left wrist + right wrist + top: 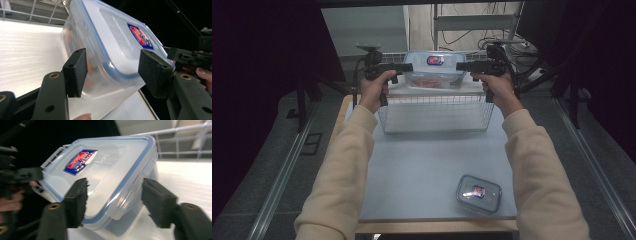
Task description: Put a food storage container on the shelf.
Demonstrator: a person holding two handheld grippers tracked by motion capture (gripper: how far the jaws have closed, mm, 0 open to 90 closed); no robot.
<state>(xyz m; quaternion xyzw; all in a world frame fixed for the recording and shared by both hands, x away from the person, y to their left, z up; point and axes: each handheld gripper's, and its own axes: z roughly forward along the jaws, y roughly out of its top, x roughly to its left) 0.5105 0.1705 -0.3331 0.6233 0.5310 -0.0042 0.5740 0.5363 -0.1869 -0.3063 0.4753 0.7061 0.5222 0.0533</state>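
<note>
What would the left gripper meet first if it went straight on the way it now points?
Most likely the clear plastic lidded container: the left gripper has one end of it between its open jaws already, with the pads seemingly just off it.

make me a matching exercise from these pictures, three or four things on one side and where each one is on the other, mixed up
Things:
1. large container
2. small container
3. wire basket
4. left gripper

Places:
A. near edge of the table, on the right of the high view
B. at the left end of the large container, jaws either side of its corner
C. far end of the table, between the two grippers, above the basket's back
D. middle of the table's far half, in front of the large container

Pairs: 1-C, 2-A, 3-D, 4-B
</note>
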